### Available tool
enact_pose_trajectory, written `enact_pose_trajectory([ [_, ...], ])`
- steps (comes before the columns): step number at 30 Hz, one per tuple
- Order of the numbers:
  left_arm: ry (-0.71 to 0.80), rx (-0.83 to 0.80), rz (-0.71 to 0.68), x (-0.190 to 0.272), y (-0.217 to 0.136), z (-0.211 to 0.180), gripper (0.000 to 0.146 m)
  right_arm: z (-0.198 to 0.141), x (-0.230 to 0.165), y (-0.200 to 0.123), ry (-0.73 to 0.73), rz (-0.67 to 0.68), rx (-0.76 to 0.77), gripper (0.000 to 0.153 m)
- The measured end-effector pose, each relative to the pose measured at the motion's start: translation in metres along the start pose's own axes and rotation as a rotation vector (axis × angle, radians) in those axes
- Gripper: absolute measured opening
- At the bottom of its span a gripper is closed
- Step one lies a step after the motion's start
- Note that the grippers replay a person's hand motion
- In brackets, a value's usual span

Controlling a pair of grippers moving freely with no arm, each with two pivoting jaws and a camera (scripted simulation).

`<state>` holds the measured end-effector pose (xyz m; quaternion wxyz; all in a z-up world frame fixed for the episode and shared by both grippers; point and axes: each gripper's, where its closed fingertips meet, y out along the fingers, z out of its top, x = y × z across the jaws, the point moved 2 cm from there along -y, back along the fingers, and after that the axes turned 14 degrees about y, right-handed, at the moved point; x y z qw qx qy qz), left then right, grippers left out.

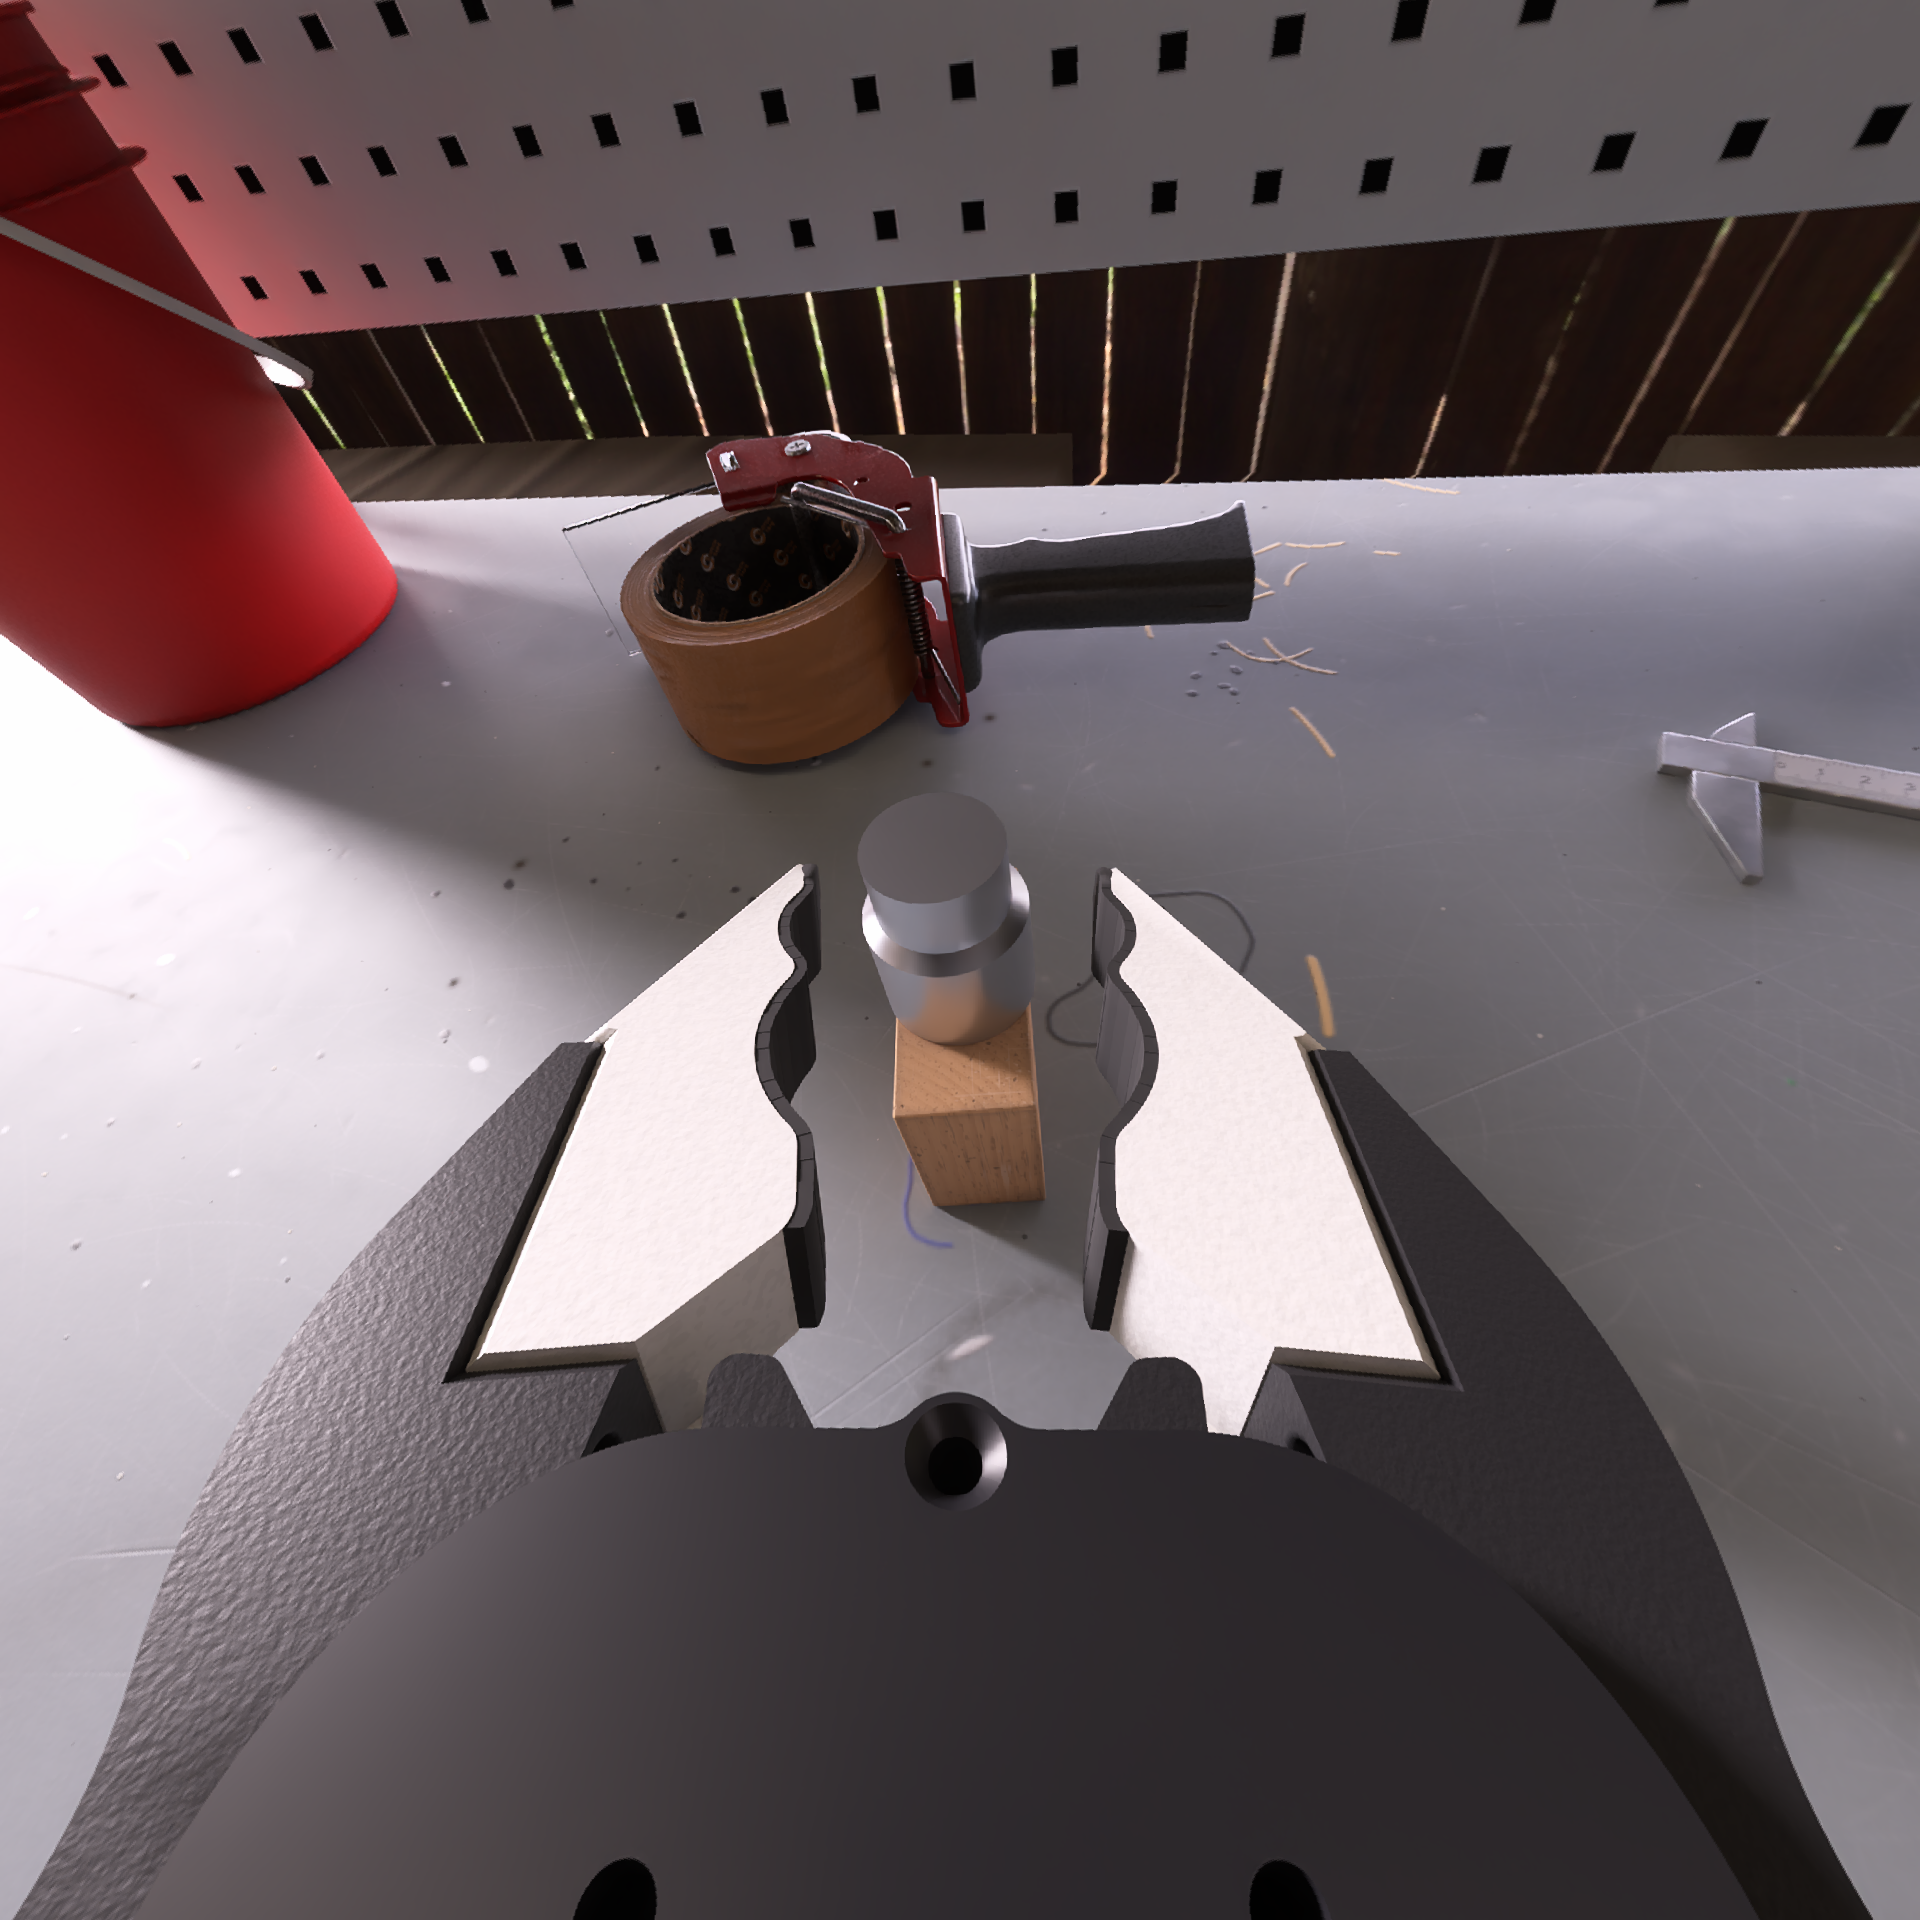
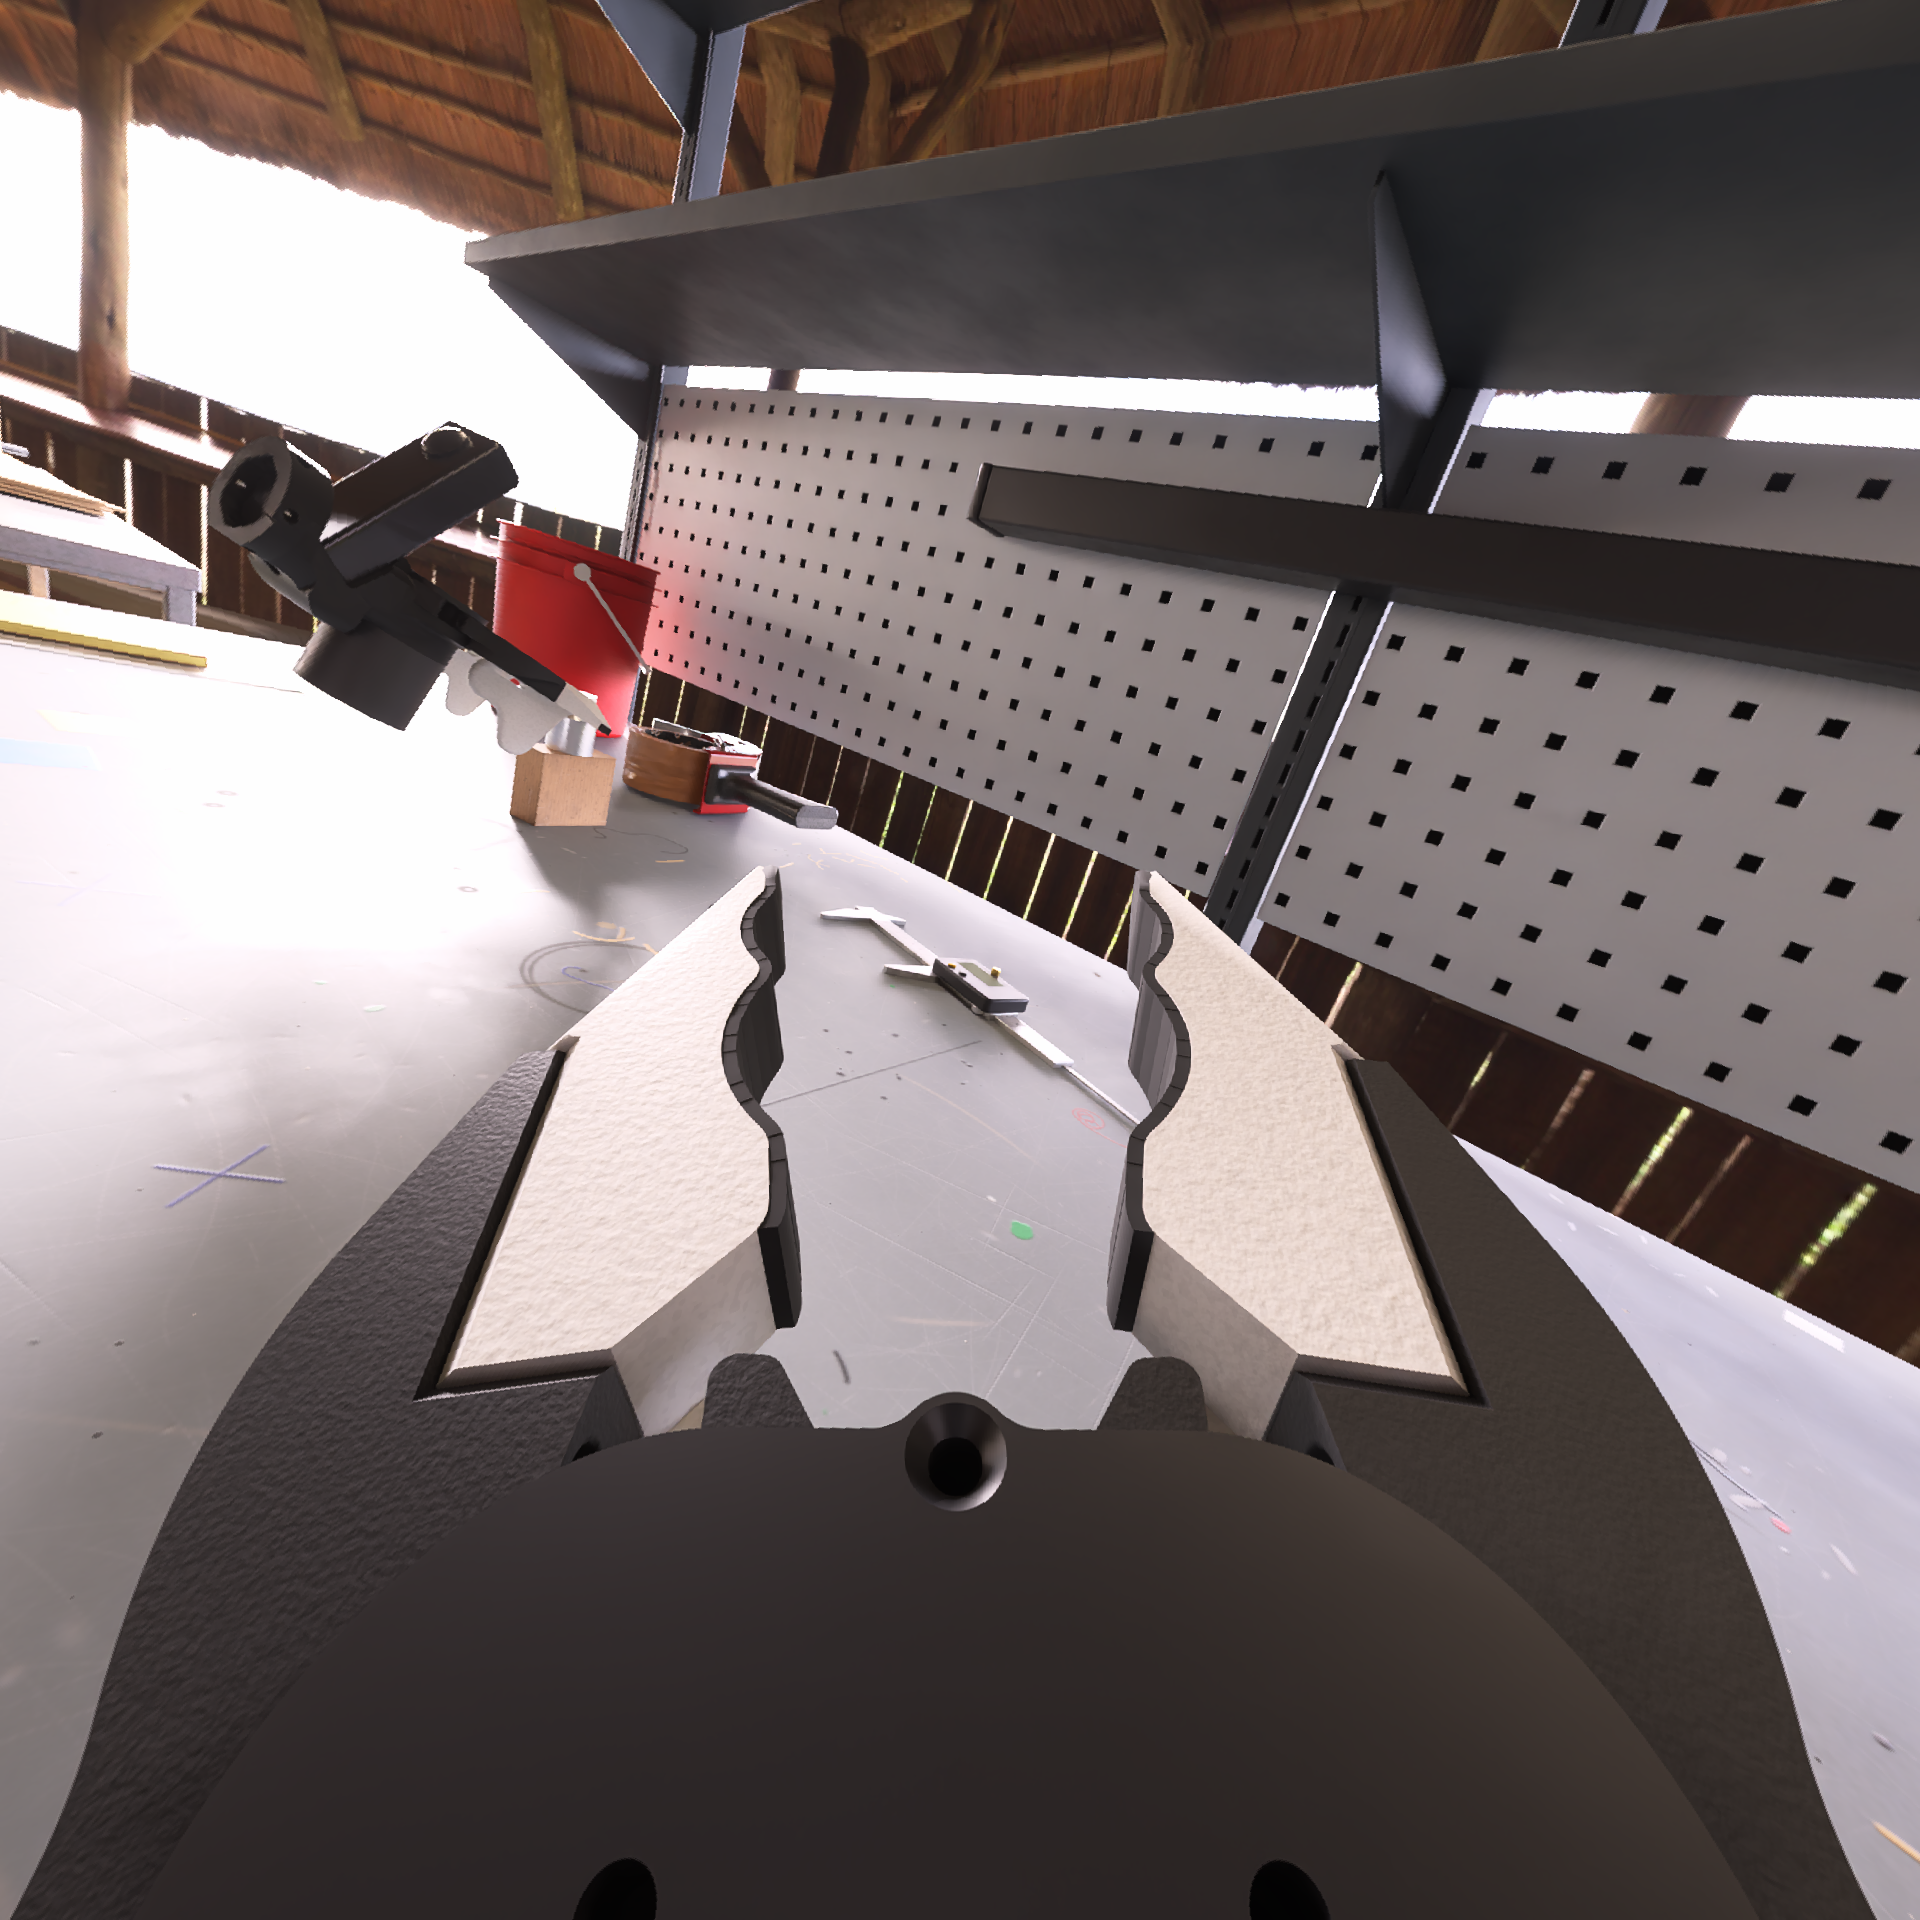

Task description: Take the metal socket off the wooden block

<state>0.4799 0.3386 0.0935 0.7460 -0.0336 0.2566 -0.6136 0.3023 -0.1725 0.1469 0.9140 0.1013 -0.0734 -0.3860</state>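
Observation:
A stepped metal socket (image 1: 943, 925) stands upright on a small wooden block (image 1: 971, 1122) on the grey bench. My left gripper (image 1: 956, 883) is open, and the socket sits between its two fingers without touching them. In the right wrist view the block (image 2: 561, 787) and a bit of the socket (image 2: 574, 736) show far off at the left, with the left gripper (image 2: 561, 717) tilted down over them. My right gripper (image 2: 956, 883) is open and empty, low over the bench and far from the block.
A brown tape dispenser (image 1: 831, 613) with a black handle lies just behind the socket. A red bucket (image 1: 156, 468) stands at the back left. A metal caliper (image 2: 961, 982) lies ahead of my right gripper. A pegboard wall (image 2: 1351, 748) and a shelf (image 2: 1143, 260) run along the back.

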Motion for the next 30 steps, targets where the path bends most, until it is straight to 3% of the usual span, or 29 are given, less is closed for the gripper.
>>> enact_pose_trajectory([
  [3,0.017,-0.010,0.016,-0.001,0.005,-0.003,0.050,-0.001,0.000,0.000,-0.001,0.003,-0.008,0.067],
  [6,0.037,-0.029,0.039,-0.002,0.006,-0.006,0.035,-0.003,-0.001,0.001,-0.003,0.007,-0.018,0.067],
  [9,0.045,-0.018,0.052,-0.006,-0.002,-0.001,0.034,-0.004,-0.002,0.001,-0.004,0.011,-0.024,0.067],
  [17,0.070,0.243,0.062,-0.012,-0.066,0.068,0.034,-0.007,-0.006,0.004,-0.015,0.030,-0.043,0.067],
  [23,-0.057,0.510,-0.151,0.030,-0.132,0.130,0.034,-0.011,-0.012,0.011,-0.049,0.053,-0.076,0.066],
  [30,-0.219,0.670,-0.483,0.108,-0.187,0.157,0.034,0.004,-0.046,0.032,-0.140,0.158,-0.117,0.067],
])
